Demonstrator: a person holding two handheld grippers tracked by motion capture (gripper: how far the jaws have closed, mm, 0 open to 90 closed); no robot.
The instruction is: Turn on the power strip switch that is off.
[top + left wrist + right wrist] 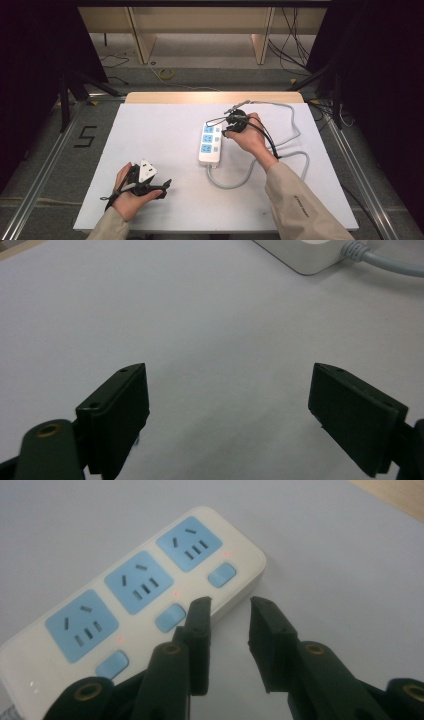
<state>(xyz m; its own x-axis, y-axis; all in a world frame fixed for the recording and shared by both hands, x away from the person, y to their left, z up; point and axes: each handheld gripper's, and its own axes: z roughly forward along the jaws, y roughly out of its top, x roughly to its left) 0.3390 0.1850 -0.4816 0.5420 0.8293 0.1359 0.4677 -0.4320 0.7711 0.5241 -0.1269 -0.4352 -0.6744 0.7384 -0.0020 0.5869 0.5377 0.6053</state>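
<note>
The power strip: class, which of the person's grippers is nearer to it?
Right. The right gripper hovers at the power strip's switch side; the left gripper sits apart at the table's near left.

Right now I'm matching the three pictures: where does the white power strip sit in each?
High view: power strip at table centre, beside the right tongs.
Left gripper view: its cable end at the top right edge.
Right gripper view: left of centre.
Shared landmark: its grey cable.

Left claw (227, 415) gapes wide; right claw (227, 625) partly parted.
</note>
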